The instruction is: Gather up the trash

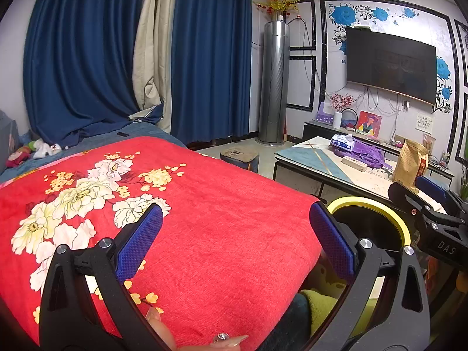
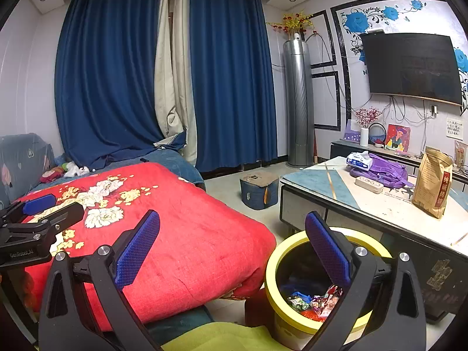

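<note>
Hovering over the red floral blanket (image 1: 204, 204), left gripper (image 1: 235, 239) with its blue-padded fingers (image 1: 140, 242) spread wide and holding nothing. Seen from the right wrist view as a black frame at the far left edge, above the same blanket (image 2: 190, 234). Fingertips with decorated nails (image 1: 228, 339) just visible at the bottom of the left wrist view.

Hanging beside the bed, right gripper (image 2: 232, 248) likewise spread wide and empty, one blue pad over the blanket edge, the other over the mouth of the yellow-rimmed bin (image 2: 292, 239). In the left wrist view, poking in at the right edge (only partly in frame).

Standing on the floor between bed and coffee table (image 2: 316, 184), the bin (image 1: 400, 222), upright, with colourful wrappers (image 2: 316, 301) lying at its bottom.

Resting on the coffee table: a purple bag (image 2: 386, 172), a white tissue pack (image 2: 358, 159) against it, a white power strip (image 2: 369, 185) just in front, and a gold paper pouch (image 2: 433, 184) standing upright nearer the right edge.

Beyond, blue curtains (image 2: 228, 73), a tall grey tower unit (image 2: 298, 102), and a dark wall television (image 2: 412, 67).
</note>
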Motion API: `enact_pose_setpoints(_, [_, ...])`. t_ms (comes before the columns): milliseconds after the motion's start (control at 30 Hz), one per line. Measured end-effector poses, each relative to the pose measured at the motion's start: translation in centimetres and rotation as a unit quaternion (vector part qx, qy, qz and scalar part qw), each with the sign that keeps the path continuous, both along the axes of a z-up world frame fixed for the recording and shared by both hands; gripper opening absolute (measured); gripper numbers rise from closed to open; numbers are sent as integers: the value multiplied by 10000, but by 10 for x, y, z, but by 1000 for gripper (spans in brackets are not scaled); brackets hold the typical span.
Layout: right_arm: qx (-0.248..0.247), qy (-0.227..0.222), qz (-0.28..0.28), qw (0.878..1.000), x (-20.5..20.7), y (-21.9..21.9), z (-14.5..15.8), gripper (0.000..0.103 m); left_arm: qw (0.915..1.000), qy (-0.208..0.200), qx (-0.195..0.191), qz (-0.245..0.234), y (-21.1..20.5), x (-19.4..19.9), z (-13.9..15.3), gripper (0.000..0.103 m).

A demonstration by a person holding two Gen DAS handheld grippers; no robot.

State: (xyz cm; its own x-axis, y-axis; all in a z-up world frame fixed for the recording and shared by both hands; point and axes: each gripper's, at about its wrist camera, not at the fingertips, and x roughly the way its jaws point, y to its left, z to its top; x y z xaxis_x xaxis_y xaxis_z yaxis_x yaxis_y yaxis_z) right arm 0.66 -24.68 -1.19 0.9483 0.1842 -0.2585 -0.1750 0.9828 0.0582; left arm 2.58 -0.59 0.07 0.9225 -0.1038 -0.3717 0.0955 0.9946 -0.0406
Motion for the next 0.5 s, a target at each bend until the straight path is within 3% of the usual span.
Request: enact_pose_setpoints(500, [-5,6,7,10000,-1,0,0,97,10000,-2,6,-5,1,0,-1,92])
